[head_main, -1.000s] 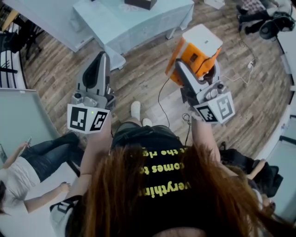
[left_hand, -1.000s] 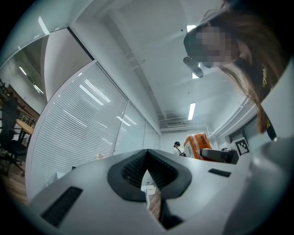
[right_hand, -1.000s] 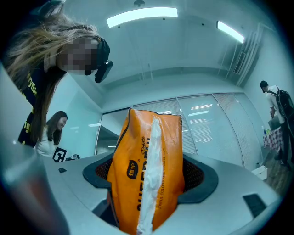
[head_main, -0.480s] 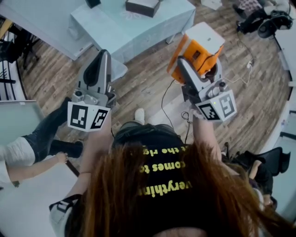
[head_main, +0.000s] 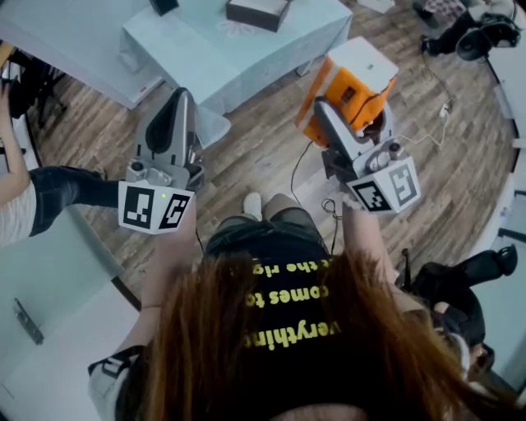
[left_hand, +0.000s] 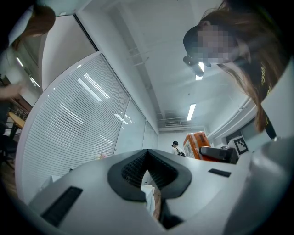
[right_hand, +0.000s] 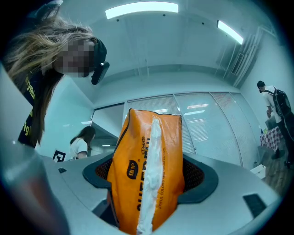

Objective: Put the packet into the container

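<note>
An orange packet (head_main: 352, 89) with a white end and a white tissue strip down its middle (right_hand: 148, 174) stands between the jaws of my right gripper (head_main: 345, 115), which is shut on it. The packet fills the middle of the right gripper view, where that gripper (right_hand: 149, 160) points up at the ceiling. My left gripper (head_main: 182, 105) is held at the same height to the left. Its dark pads meet at the tips (left_hand: 147, 153) with nothing between them. A dark box (head_main: 258, 11) lies on the pale blue table (head_main: 214, 57) ahead; I cannot see its inside.
Wooden floor with a black cable (head_main: 306, 168) lies below the grippers. A person's leg in jeans (head_main: 57, 185) reaches in at the left. Dark bags (head_main: 477, 33) sit at the top right, and another person (head_main: 460, 279) at the lower right.
The table and dark box have come a little further into the head view. The person at the left has moved away towards the edge. Both grippers hold their places, the packet still gripped.
</note>
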`<state>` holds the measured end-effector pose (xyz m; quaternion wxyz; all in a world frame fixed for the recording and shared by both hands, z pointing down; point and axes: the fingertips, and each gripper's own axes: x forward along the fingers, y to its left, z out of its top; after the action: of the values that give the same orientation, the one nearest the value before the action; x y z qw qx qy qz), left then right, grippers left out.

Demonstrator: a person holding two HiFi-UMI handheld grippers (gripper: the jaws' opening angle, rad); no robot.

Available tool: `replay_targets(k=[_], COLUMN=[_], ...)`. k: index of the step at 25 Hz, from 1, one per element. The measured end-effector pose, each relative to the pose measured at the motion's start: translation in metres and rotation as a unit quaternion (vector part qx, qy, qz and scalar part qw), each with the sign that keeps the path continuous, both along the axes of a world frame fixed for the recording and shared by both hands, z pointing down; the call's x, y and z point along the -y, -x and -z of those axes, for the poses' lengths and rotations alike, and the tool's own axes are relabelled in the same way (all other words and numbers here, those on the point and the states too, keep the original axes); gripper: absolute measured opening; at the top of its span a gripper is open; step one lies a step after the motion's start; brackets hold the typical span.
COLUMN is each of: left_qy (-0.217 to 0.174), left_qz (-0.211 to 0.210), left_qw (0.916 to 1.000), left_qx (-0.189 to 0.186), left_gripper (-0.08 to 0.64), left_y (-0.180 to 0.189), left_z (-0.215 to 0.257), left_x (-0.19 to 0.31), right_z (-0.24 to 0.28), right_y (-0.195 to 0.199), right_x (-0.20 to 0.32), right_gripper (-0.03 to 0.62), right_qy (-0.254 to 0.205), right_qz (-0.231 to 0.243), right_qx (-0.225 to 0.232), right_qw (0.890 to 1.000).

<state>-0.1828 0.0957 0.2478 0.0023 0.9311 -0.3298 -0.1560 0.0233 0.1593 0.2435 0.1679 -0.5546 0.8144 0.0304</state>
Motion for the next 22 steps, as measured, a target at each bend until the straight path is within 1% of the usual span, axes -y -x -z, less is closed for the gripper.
replay_targets(k=[4,11,17,22], left_qy=[0.011,0.015,0.004,-0.009], left_qz=[0.0,0.013,0.022,0.032], left_qw=[0.9999,0.9998,0.9997,0.9994], left_qx=[-0.001,0.001,0.003,0.001], left_gripper=[0.002,0.002,0.002,0.002], left_y=[-0.002,-0.01,-0.027,-0.049], left_z=[-0.006,-0.007,0.001,0.01], left_x=[0.006,0.029,0.048,0.064], right_z=[-0.003,-0.006,0.0,0.007], right_y=[-0.003,-0.015,-0.035,-0.06], right_x=[0.007,0.033,0.057,0.077], right_gripper=[0.383,0.383,0.383,0.383], right_qy=[0.009,0.011,0.002,-0.008], right_qz=[-0.001,0.006,0.012,0.021], right_qx=[0.001,0.008,0.012,0.013], right_qw=[1.0,1.0,1.0,1.0])
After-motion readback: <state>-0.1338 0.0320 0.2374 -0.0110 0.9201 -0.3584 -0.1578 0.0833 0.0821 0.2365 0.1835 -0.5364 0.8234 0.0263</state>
